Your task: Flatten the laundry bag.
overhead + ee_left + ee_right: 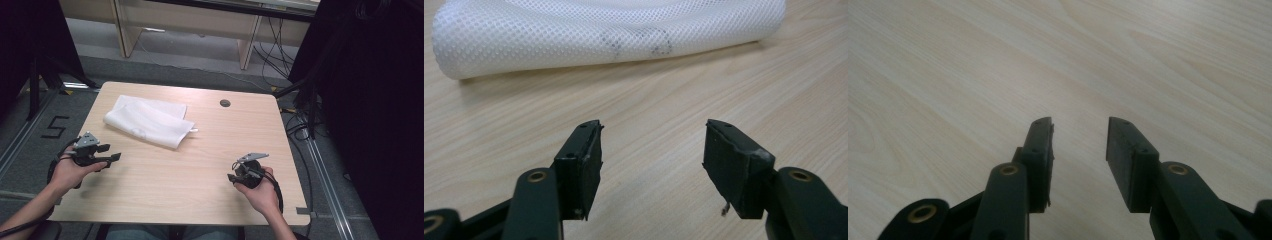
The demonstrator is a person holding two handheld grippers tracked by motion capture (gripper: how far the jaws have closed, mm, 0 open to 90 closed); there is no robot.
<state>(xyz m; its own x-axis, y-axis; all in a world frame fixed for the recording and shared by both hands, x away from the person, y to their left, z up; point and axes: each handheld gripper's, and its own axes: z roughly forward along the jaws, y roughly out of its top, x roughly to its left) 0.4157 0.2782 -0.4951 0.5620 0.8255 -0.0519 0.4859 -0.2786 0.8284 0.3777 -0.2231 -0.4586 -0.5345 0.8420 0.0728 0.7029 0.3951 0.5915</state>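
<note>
The high view looks down and forward over the counter (200,170); both claw views skim its wood closely, the left toward the cloth (594,35) at twelve o'clock.

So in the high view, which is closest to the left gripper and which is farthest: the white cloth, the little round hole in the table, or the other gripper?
1. White cloth, just beyond the left gripper.
2. Right gripper, across the table's near side.
3. Round hole, far right part of the table.

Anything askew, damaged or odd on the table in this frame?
The white cloth is folded unevenly: its layers sit offset, with a corner tab poking out at the right. In the left gripper view, faint grey ring marks show on its mesh. The left gripper has a chipped pad edge with a small strand hanging below it.
</note>
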